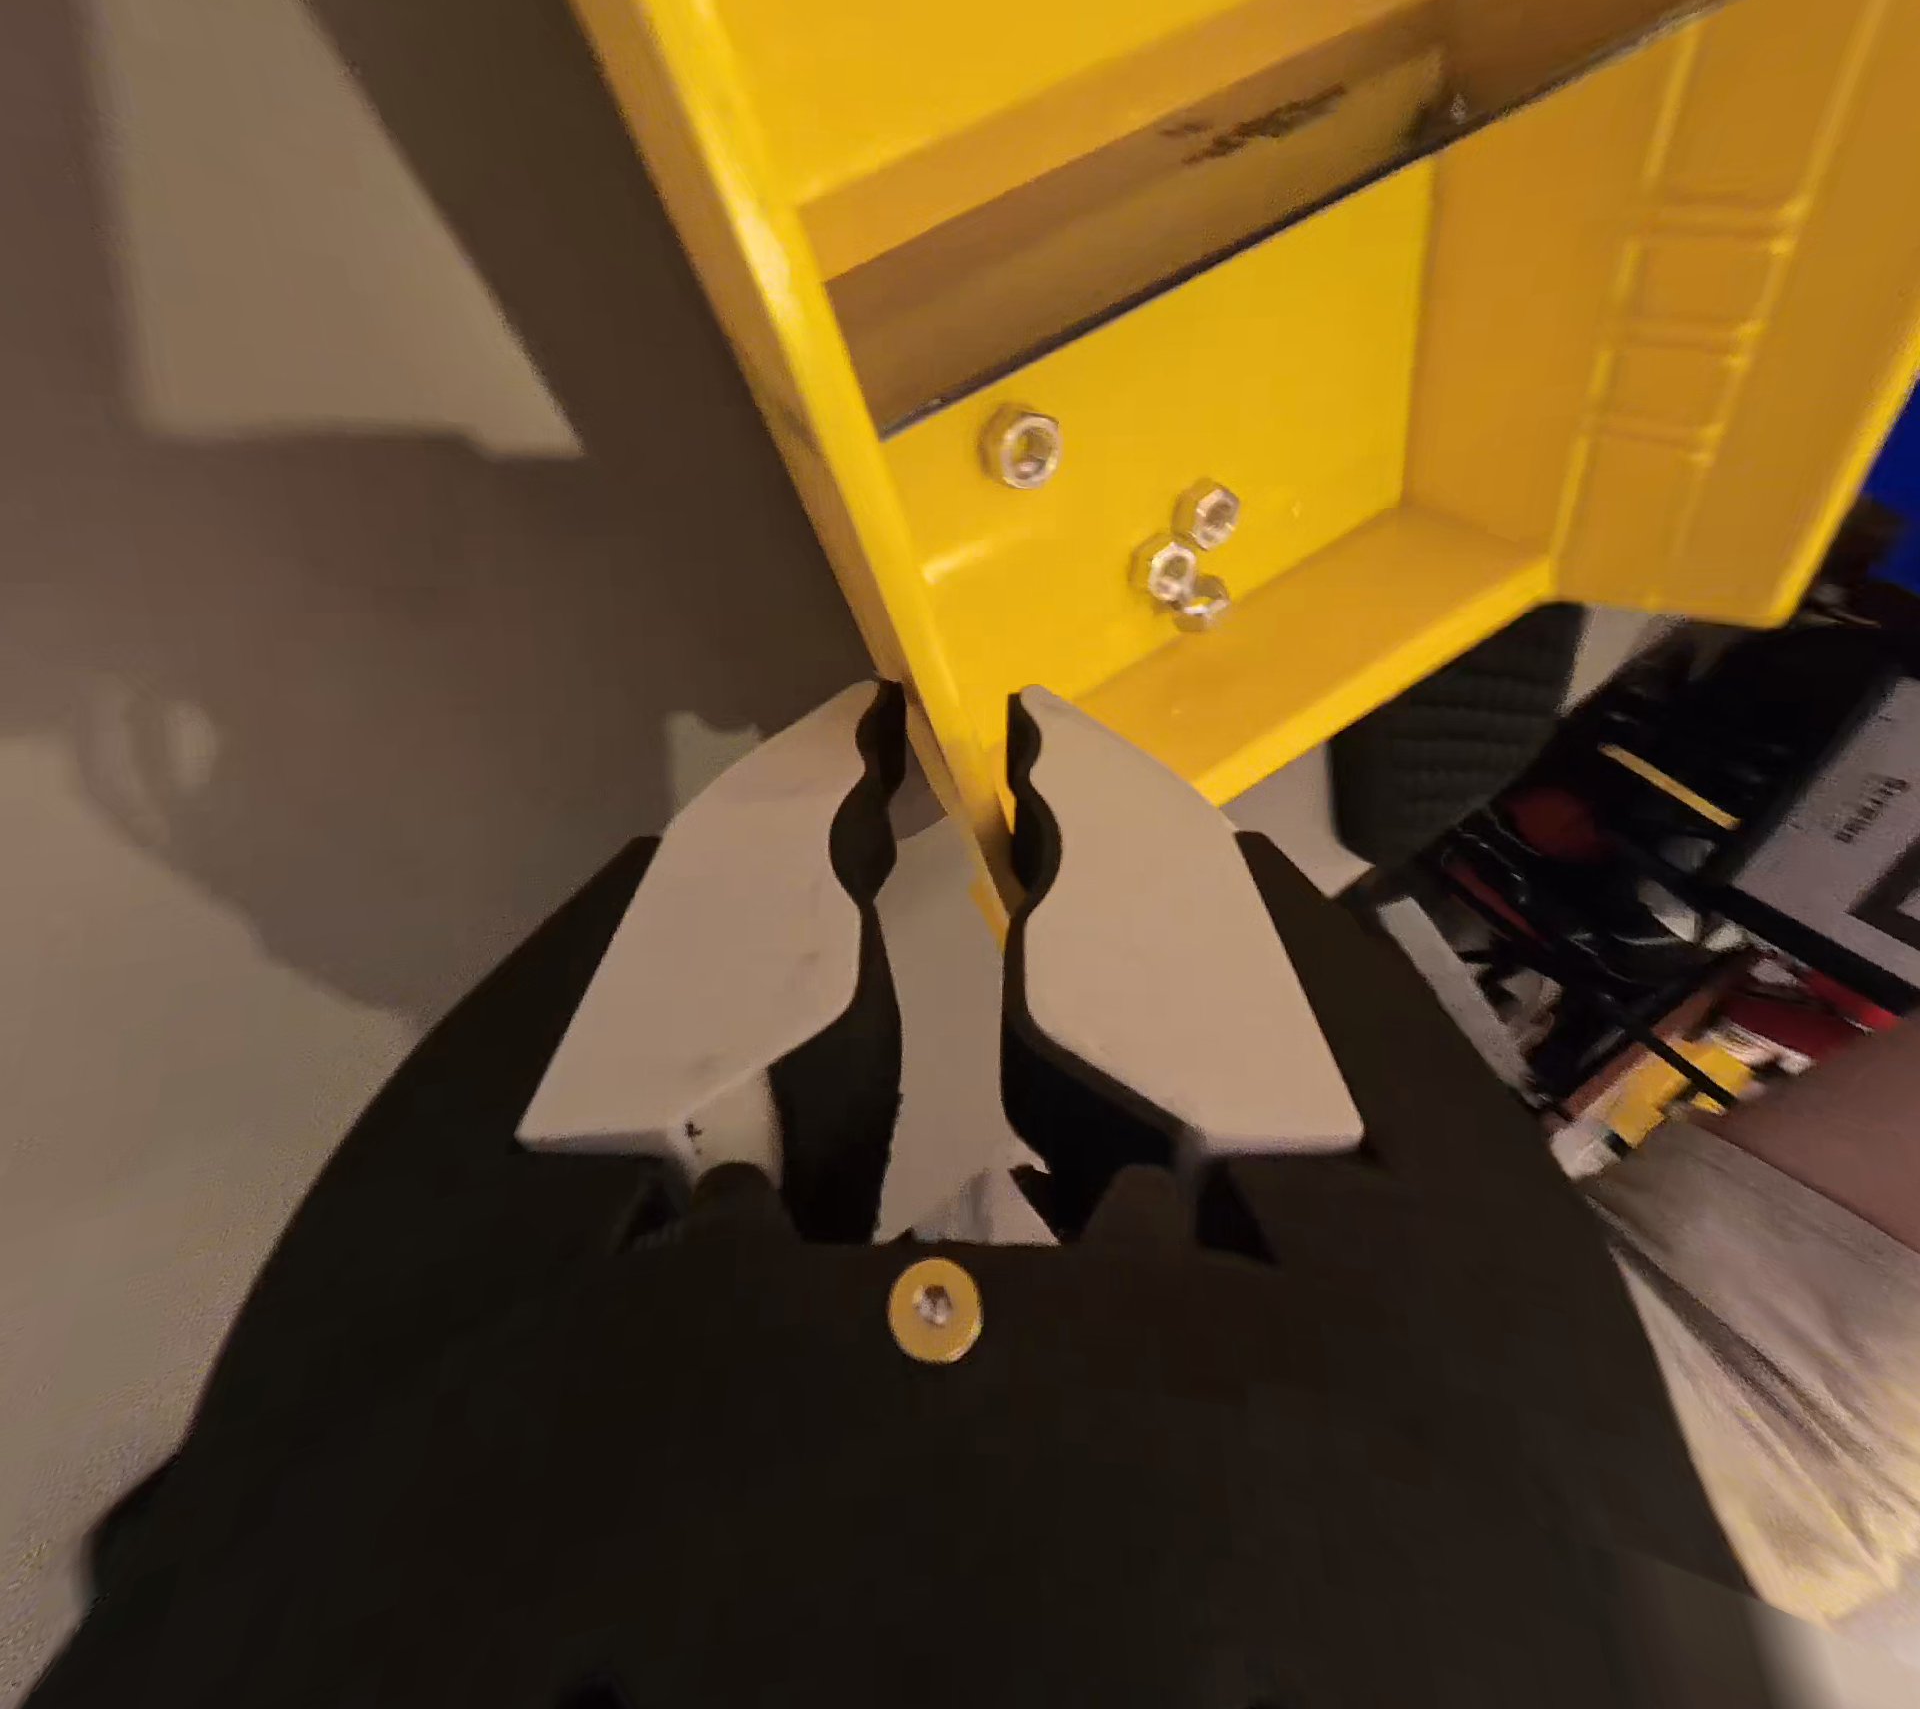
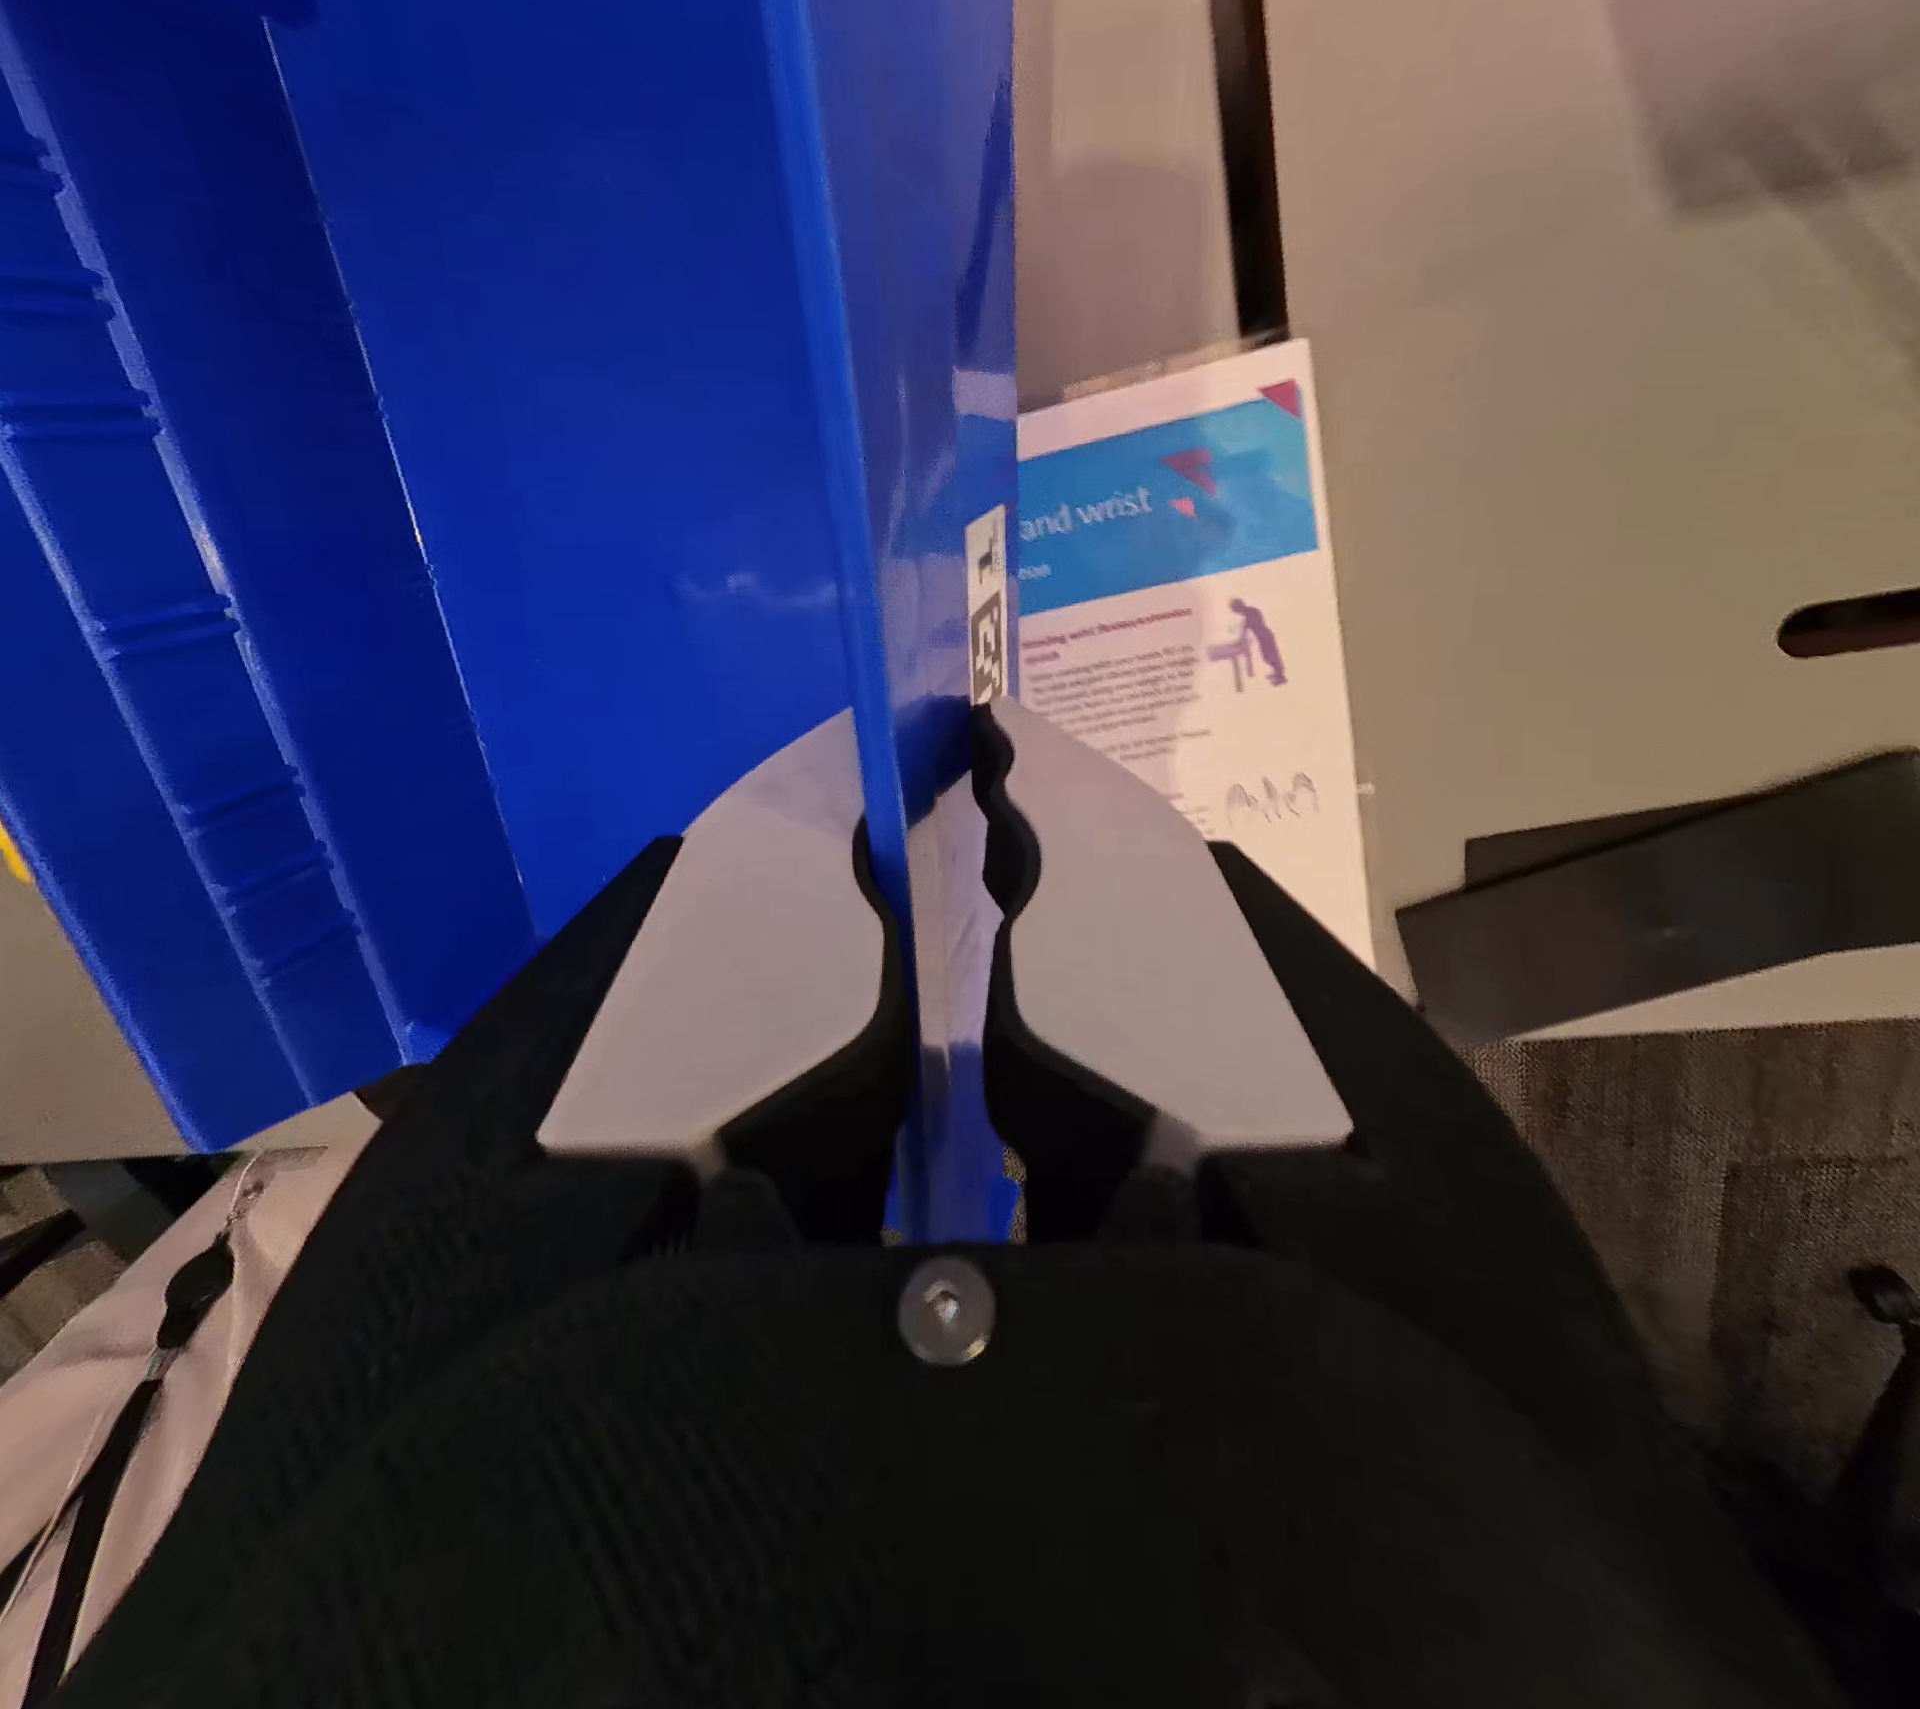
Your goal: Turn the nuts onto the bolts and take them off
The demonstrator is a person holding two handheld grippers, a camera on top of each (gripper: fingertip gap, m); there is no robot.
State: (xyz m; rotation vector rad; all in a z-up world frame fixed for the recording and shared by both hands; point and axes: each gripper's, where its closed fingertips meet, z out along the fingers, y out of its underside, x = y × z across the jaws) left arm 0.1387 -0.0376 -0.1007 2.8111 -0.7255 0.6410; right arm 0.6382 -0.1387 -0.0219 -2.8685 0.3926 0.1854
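Left gripper (image 1: 951, 703): clamped on yellow plastic bin's wall (image 1: 831, 454) (four loose steel hex nuts (image 1: 1174, 563) inside); right gripper (image 2: 920, 729): clamped on blue plastic bin's wall (image 2: 821, 309).

On my right wrist view I see a printed leaflet (image 2: 1184, 620) standing upright just beside the blue bin (image 2: 582, 412). It carries a heading in white letters on a blue band, a smaller heading in dark pink, paragraphs of tiny print too blurred to read, and small purple drawings of a figure and of hands. On the bin's outer wall, above my right fingers (image 2: 1101, 911), sits a narrow white sticker (image 2: 988, 610) with a square black code and small marks.

On my left wrist view, a pale box (image 1: 1860, 849) at the right edge bears small dark lettering and part of a black square mark, both blurred.
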